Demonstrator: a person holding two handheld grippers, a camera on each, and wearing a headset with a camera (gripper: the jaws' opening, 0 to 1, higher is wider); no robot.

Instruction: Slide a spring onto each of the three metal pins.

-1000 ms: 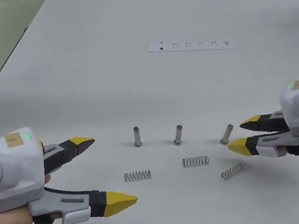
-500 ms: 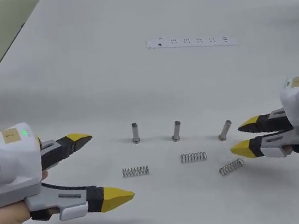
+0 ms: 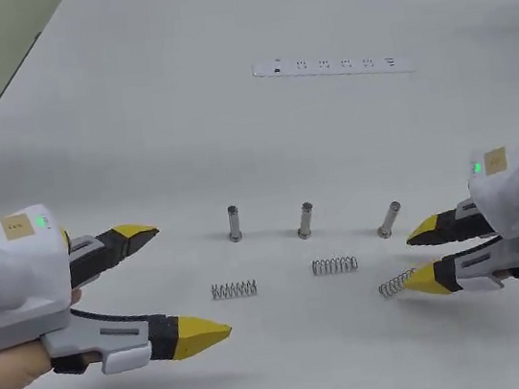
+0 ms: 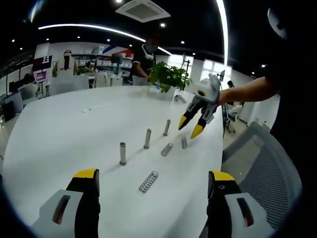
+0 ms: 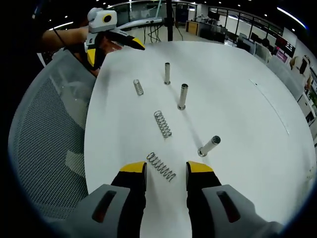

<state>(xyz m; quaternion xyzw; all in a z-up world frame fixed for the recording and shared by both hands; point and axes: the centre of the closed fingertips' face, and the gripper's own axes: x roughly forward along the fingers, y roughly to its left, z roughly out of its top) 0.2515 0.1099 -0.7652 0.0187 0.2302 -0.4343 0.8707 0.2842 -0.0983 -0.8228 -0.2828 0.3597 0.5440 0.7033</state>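
Now right tool (image 3: 410,261) (jaws apart) hovers beside the rightmost spring (image 3: 395,283).

A wide white table (image 3: 231,131) was seen, with a white power strip (image 3: 331,66) laid flat on it. A grey mesh chair (image 5: 49,148) was drawn up at its edge. A leafy plant (image 4: 168,77) was seen beyond one end, and the ceiling was crossed by strip lights (image 4: 99,27) beside a vent (image 4: 143,9).

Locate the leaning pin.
In the head view, the leaning pin is rightmost in its row, just beyond the right gripper, with a spring lying beside it.
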